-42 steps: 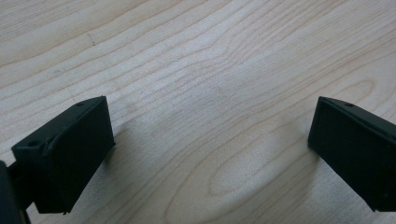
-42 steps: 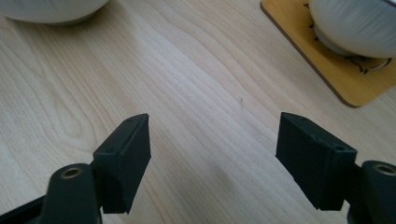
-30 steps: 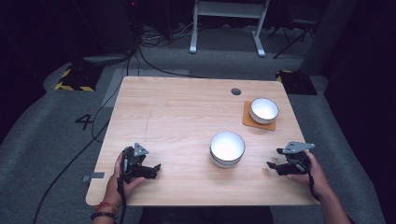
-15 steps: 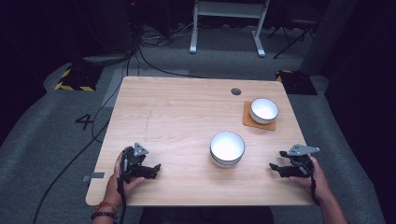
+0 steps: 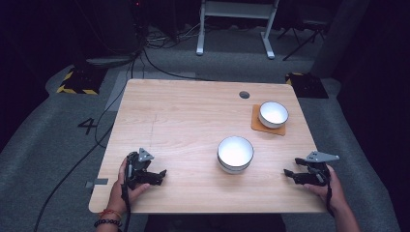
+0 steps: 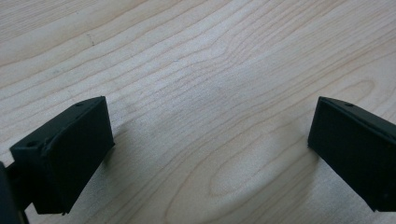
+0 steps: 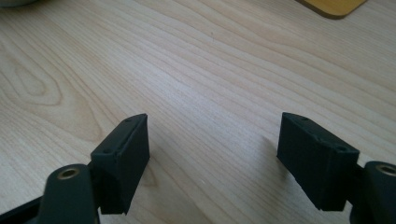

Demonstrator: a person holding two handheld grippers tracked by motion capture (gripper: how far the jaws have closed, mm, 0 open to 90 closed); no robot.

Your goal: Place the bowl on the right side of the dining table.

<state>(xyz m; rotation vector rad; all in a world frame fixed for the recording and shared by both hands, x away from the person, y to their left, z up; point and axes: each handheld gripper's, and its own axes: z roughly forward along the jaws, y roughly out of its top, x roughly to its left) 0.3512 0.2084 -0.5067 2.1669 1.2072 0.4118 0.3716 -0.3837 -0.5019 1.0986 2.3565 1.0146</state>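
A light wooden table [image 5: 183, 121] carries two white bowls. The larger bowl [image 5: 235, 154] sits near the table's middle toward the person's edge, its inside bare and white. The smaller bowl [image 5: 273, 114] stands on an orange-brown coaster [image 5: 257, 125] near the far right corner, and it too looks empty. The left gripper [image 5: 157, 175] rests near the front left edge, jaws spread wide over bare wood. The right gripper [image 5: 291, 174] sits at the front right edge, jaws likewise wide apart, gripping nothing.
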